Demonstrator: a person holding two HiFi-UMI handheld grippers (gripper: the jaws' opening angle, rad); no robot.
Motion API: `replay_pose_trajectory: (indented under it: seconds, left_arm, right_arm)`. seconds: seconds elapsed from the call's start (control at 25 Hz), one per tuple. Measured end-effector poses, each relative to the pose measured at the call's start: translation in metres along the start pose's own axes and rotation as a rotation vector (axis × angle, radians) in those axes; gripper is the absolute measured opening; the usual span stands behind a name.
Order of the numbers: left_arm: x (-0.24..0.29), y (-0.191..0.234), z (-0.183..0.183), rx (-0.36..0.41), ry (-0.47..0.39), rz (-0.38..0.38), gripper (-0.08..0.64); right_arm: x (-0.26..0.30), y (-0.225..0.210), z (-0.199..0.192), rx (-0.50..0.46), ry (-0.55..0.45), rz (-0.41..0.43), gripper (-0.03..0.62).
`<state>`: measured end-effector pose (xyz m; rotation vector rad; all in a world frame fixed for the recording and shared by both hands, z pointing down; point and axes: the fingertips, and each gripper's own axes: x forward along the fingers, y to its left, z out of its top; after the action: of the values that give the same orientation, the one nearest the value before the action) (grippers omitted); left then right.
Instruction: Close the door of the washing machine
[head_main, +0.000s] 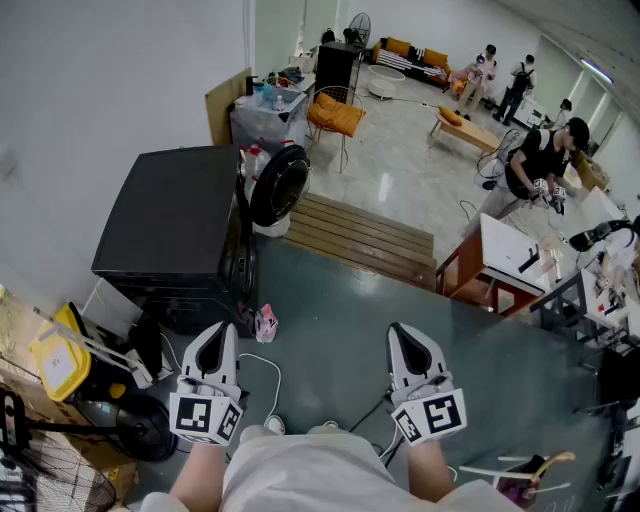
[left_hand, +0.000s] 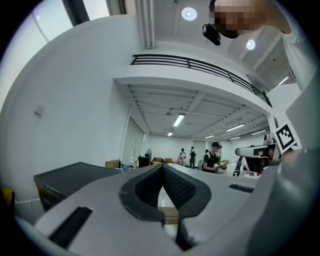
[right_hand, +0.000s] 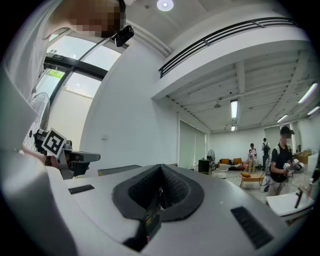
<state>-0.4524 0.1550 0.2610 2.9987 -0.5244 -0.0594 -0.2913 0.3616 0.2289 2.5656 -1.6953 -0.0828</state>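
Note:
A black washing machine (head_main: 175, 225) stands at the left of the head view. Its round door (head_main: 279, 185) hangs open at the machine's far right corner. Both grippers sit low in that view, well short of the door and touching nothing. My left gripper (head_main: 216, 334) is shut and empty, level with the machine's near corner. My right gripper (head_main: 404, 334) is shut and empty over the dark floor. In the left gripper view the jaws (left_hand: 162, 168) meet, with the machine's dark top (left_hand: 75, 175) at the left. The right gripper view shows its jaws (right_hand: 160, 170) together.
A wooden pallet (head_main: 360, 236) lies beyond the door. A white cable (head_main: 266, 375) and a small pink item (head_main: 266, 323) lie on the floor by the machine. A fan (head_main: 55, 470) and yellow box (head_main: 55, 362) crowd the near left. Desks (head_main: 500, 262) and a person (head_main: 540, 165) are at right.

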Motion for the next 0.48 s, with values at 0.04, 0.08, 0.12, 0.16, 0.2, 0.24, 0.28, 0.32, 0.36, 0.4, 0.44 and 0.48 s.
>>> replay_pose_trajectory:
  seconds: [0.04,0.08,0.12,0.16,0.2,0.24,0.28,0.32,0.36,0.4,0.44,0.48]
  left_arm:
    - [0.001,-0.002,0.0,0.0,-0.001,0.002,0.005]
    - [0.002,-0.004,0.0,0.0,-0.001,0.003,0.005]
    - [0.003,-0.005,-0.001,0.0,-0.001,0.005,0.004]
    - [0.003,-0.008,-0.002,-0.002,0.001,0.006,0.005]
    - [0.003,-0.01,-0.003,-0.004,0.003,0.007,0.005]
    - [0.003,-0.013,-0.005,-0.008,0.007,0.007,0.005]
    - [0.003,-0.017,-0.007,-0.012,0.011,0.005,0.005]
    - [0.004,-0.021,-0.01,-0.014,0.017,0.002,0.005]
    - [0.004,-0.027,-0.013,-0.016,0.024,-0.001,0.005]
    - [0.004,-0.032,-0.016,-0.017,0.03,-0.003,0.005]
    - [0.005,-0.037,-0.019,-0.02,0.034,-0.002,0.005]
    - [0.007,-0.043,-0.021,-0.023,0.038,0.001,0.005]
  right_arm:
    - [0.0,-0.002,0.0,-0.001,0.002,0.001,-0.005]
    - [0.0,-0.004,-0.001,0.0,0.003,0.002,-0.005]
    - [0.0,-0.006,-0.002,0.002,0.005,0.006,-0.005]
    - [-0.001,-0.008,-0.004,0.008,0.008,0.014,-0.005]
    - [-0.001,-0.009,-0.006,0.019,0.011,0.026,-0.005]
    - [-0.001,-0.011,-0.009,0.032,0.016,0.044,-0.005]
    - [-0.001,-0.013,-0.011,0.044,0.023,0.061,-0.005]
    - [-0.002,-0.016,-0.014,0.053,0.029,0.072,-0.005]
    - [-0.003,-0.019,-0.016,0.057,0.036,0.078,-0.005]
    - [-0.005,-0.024,-0.018,0.057,0.04,0.08,-0.005]
    - [-0.007,-0.028,-0.02,0.056,0.043,0.082,-0.005]
    - [-0.009,-0.033,-0.022,0.053,0.046,0.085,-0.005]
